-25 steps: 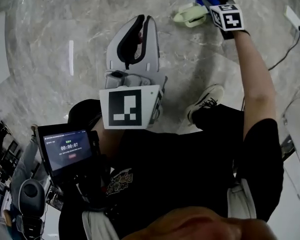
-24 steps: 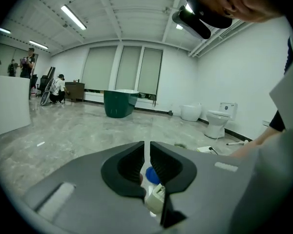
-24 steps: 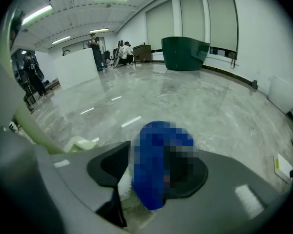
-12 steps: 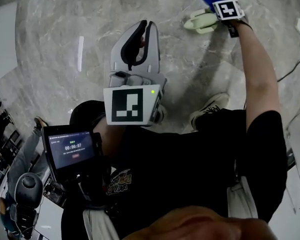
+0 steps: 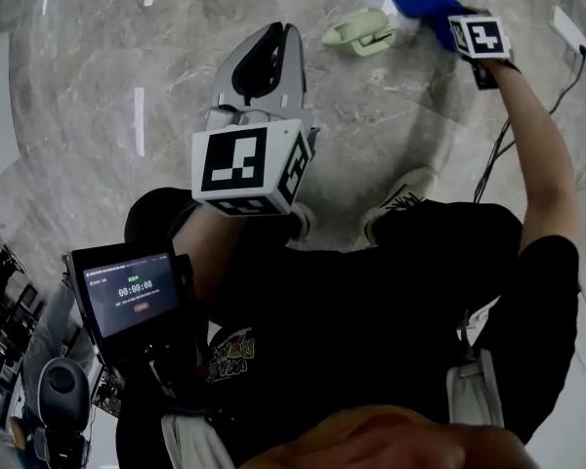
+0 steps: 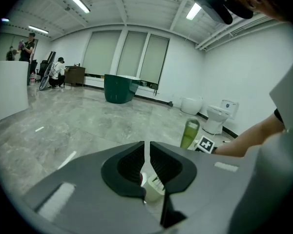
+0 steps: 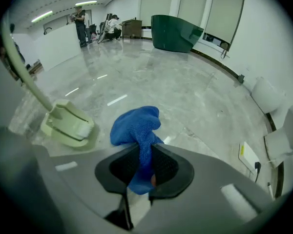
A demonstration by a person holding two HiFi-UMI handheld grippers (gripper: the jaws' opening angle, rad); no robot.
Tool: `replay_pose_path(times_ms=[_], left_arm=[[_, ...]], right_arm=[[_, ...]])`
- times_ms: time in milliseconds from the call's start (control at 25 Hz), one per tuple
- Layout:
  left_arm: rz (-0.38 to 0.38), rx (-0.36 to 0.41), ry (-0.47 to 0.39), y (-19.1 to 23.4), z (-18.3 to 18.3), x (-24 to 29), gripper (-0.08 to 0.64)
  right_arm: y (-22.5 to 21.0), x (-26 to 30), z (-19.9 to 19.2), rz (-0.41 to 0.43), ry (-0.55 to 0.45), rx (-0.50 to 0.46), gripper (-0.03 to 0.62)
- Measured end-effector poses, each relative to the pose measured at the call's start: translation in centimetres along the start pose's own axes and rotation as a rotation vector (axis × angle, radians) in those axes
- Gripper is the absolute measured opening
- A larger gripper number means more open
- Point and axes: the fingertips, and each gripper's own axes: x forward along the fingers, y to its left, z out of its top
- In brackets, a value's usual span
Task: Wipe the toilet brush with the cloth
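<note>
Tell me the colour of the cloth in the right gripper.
Blue. The cloth shows best in the right gripper view.

The cloth (image 7: 136, 126) is seen in bright blue. The toilet brush (image 7: 68, 126) is coloured pale green. The floor (image 5: 98, 76) is patterned as grey marble, streaked with paler veins. The left tool (image 6: 145, 150) is finished in light grey, with black ribbed pads (image 6: 129, 167), and black-and-white square markers are printed on its cube (image 5: 244, 169). A dark green tub (image 7: 175, 32) is shown against white walls (image 6: 244, 77).
</note>
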Motion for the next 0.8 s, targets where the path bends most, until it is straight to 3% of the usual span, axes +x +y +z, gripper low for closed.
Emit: replay_pose_path(times_ms=[120, 240, 440, 600, 800], left_arm=[[-0.004, 0.039, -0.007, -0.4, 0.2, 0.4, 0.037], [-0.002, 0.059, -0.023, -0.7, 0.7, 0.7, 0.037], [0.012, 0.05, -0.037, -0.4, 1.4, 1.0, 0.037], [0.018, 0.055, -0.049, -0.1, 2.0, 1.1, 0.037], [0.014, 0.06, -0.055, -0.1, 2.2, 1.1, 0.037]], right_arm=[[1.7, -3.8, -2.9, 0.093, 0.003, 0.058, 0.064], [6.6, -5.7, -7.7, 0.225, 0.103, 0.065, 0.064], [16.7, -6.9, -13.2, 0.473, 0.277, -0.107, 0.064], [20.8, -5.5, -11.0, 0.519, 0.249, -0.203, 0.064], [22.7, -3.7, -6.2, 0.522, 0.175, -0.191, 0.066]])
